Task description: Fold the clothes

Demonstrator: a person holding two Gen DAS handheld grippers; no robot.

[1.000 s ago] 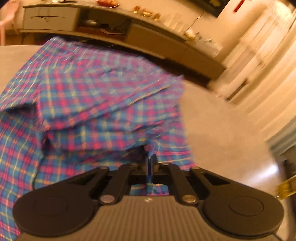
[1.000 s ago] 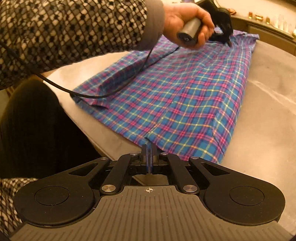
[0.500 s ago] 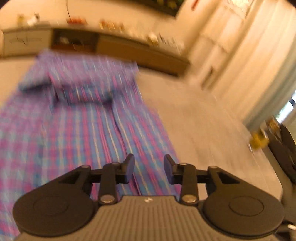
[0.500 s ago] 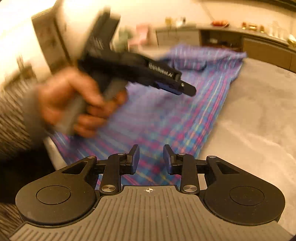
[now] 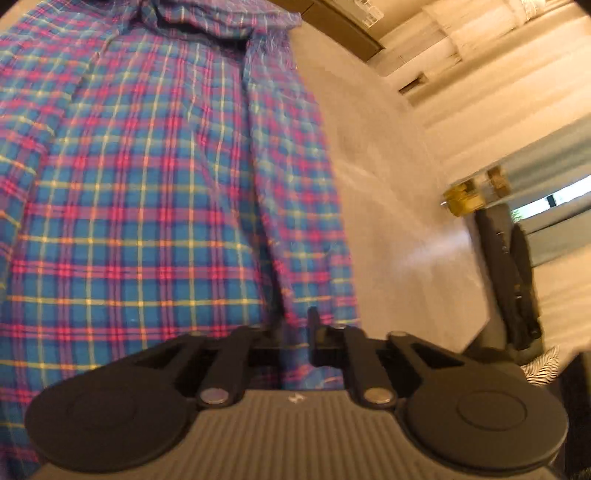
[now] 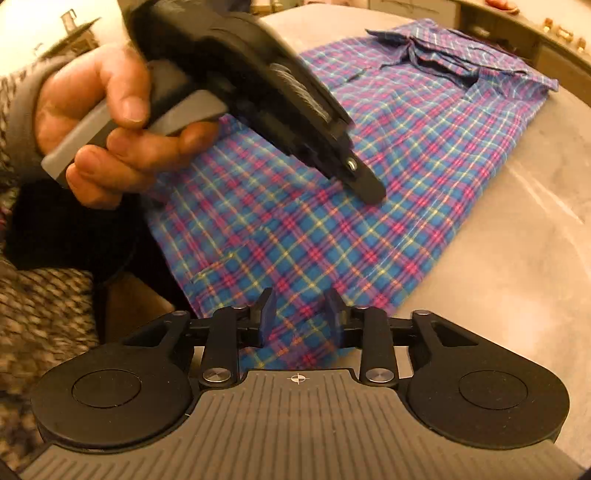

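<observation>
A blue, pink and yellow plaid shirt [image 6: 369,199] lies flat on the grey table, collar at the far end; it fills the left wrist view [image 5: 147,184]. My right gripper [image 6: 301,314] is open, its jaws standing over the shirt's near hem. My left gripper [image 5: 291,332] is open low over the shirt near its right edge; its left finger is blurred against the cloth. In the right wrist view the left gripper's tip [image 6: 365,184] rests near the shirt's middle, held by a hand [image 6: 110,122].
The grey table [image 6: 517,240] extends right of the shirt [image 5: 388,184]. A low cabinet [image 6: 535,29] stands behind. A dark chair [image 5: 509,280] and curtains stand right of the table. The person's patterned sleeve [image 6: 37,306] is at left.
Both grippers were shut on the shirt's cloth one second ago and have opened. The left gripper has swung back from the collar end and dropped low over the shirt.
</observation>
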